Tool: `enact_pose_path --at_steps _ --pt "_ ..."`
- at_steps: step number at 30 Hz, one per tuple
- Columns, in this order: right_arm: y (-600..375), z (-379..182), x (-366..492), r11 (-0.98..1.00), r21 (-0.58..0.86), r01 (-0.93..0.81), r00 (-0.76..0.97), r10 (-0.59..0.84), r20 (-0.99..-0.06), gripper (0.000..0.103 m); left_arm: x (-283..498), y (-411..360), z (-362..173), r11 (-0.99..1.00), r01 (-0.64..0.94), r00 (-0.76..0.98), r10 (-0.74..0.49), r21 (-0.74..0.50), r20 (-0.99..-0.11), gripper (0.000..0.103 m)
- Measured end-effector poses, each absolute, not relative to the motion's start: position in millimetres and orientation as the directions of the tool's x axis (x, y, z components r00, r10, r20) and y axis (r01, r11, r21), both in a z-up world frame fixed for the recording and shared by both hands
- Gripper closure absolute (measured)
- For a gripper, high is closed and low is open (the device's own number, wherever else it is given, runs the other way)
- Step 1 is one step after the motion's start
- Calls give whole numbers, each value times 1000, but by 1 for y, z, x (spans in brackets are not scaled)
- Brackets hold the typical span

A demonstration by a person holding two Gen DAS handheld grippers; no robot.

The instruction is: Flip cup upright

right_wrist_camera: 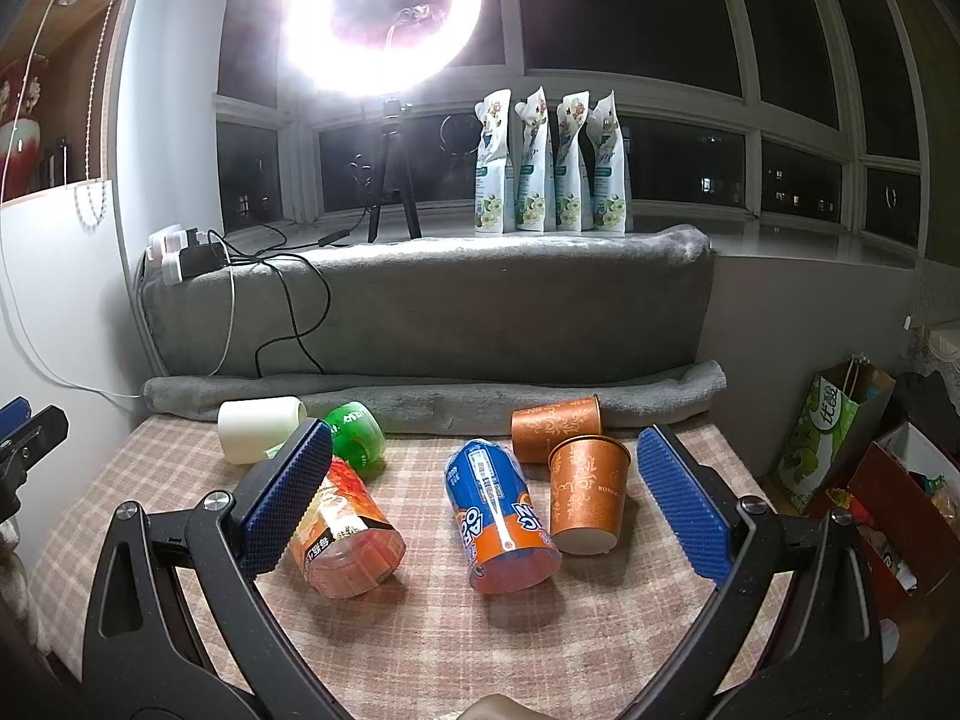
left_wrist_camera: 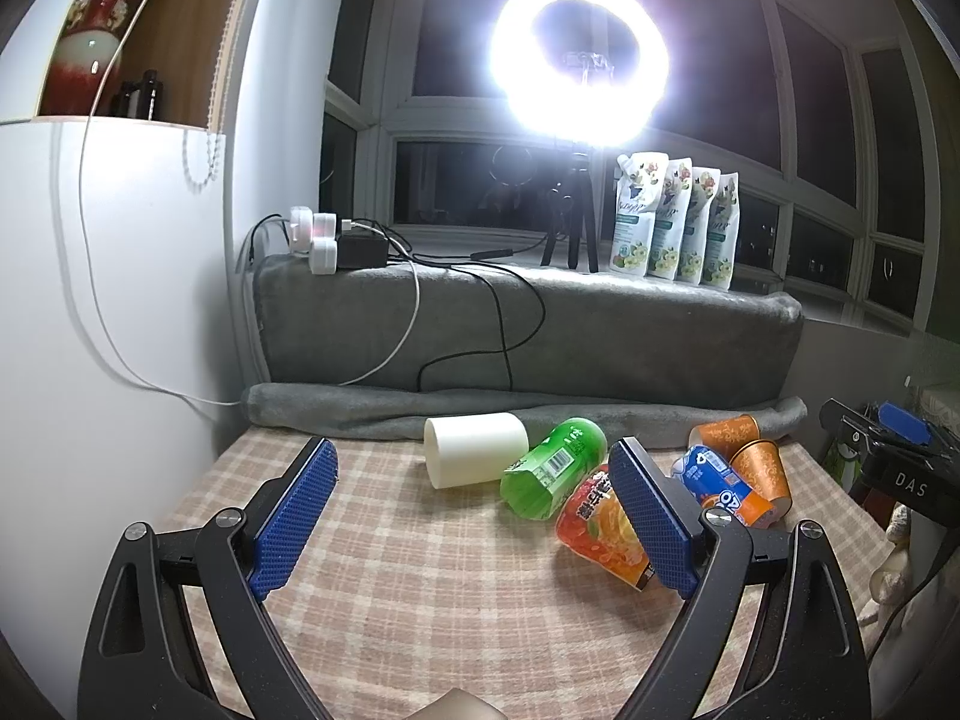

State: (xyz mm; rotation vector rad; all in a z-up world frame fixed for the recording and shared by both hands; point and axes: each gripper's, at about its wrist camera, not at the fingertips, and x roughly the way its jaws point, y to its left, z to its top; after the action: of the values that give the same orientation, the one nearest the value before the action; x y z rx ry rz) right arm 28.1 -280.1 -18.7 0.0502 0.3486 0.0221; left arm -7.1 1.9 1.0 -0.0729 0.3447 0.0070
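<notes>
Both grippers spread wide, nothing held. My left gripper hovers over the checked tablecloth, blue pads well apart, bare cloth between them. My right gripper also wide open, above the cluster of cups. All six cups are on their sides or tilted, none clearly upright: white cup lies at the back left by the rolled grey blanket, green cup just beside it, red-orange cup partly behind my right gripper's left finger, blue-orange cup lying roughly centred between the right fingers, base toward the camera. Two copper paper cups: one on its side at the back, the other in front, touching it, leaning with its base toward me. Ring light and four pouches on the sill behind.
</notes>
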Motion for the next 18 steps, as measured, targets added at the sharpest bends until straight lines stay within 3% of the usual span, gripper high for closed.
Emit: enact_pose_path --at_steps 18 --pt "-274 -20 31 999 39 -23 938 35 -346 0 -6 4 0 997 -23 939 -4 -72 -343 11"
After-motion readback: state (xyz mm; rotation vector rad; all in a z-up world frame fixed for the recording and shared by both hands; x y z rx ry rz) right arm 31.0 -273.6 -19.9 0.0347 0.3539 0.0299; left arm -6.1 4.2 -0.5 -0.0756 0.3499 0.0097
